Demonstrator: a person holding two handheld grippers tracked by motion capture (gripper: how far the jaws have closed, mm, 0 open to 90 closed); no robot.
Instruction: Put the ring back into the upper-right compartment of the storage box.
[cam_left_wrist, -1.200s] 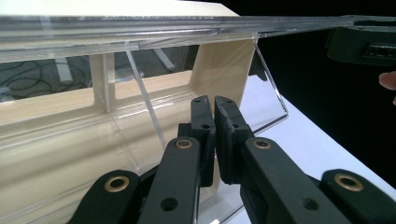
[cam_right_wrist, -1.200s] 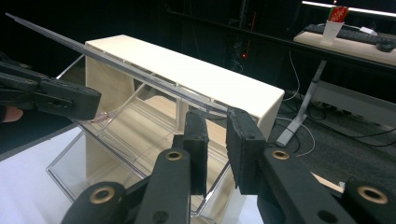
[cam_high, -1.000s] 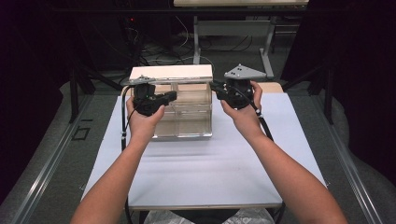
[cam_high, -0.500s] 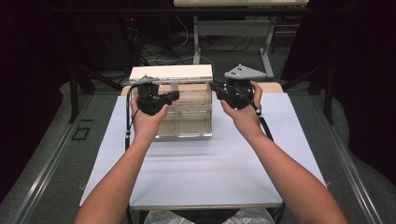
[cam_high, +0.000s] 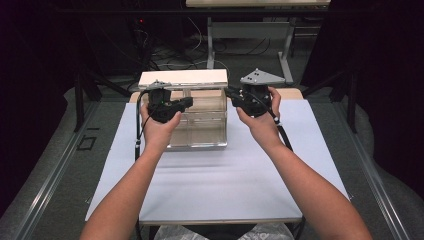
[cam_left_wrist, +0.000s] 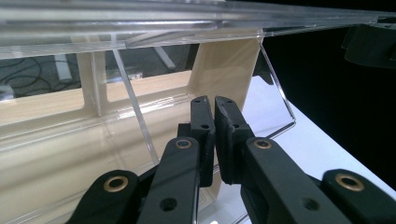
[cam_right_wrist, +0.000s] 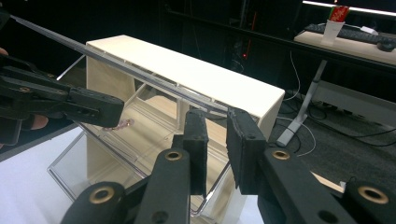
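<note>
A: What do they work on?
B: A table (cam_high: 215, 190) under a white sheet, bare across its near half. Dark floor lies on both sides, with metal rails (cam_high: 55, 175) running along it. Behind stands a second desk (cam_high: 250, 30) on grey legs, cables on the floor beneath it, and black curtains close the room on both sides.

A: And the thing itself?
B: A clear bin (cam_high: 200, 120) sits at the far left-centre of the sheet, its back a cream box (cam_high: 182, 78) with a flat top. Its clear front is tilted outward, the upper edge leaning toward the person.

A: The left gripper (cam_left_wrist: 214, 105)?
B: At the bin's left end, jaws almost pressed together, only a thin slit between them. I cannot tell whether they pinch the clear wall (cam_left_wrist: 135, 112); the pane runs just behind them.

A: The right gripper (cam_right_wrist: 217, 119)?
B: At the bin's right end, jaws spread a little, their tips level with the corner of the clear top edge (cam_right_wrist: 140, 74). Whether they touch it I cannot tell.

A: Room to move?
B: The sheet is open in front of the bin and to its right; its left edge is near the bin.
</note>
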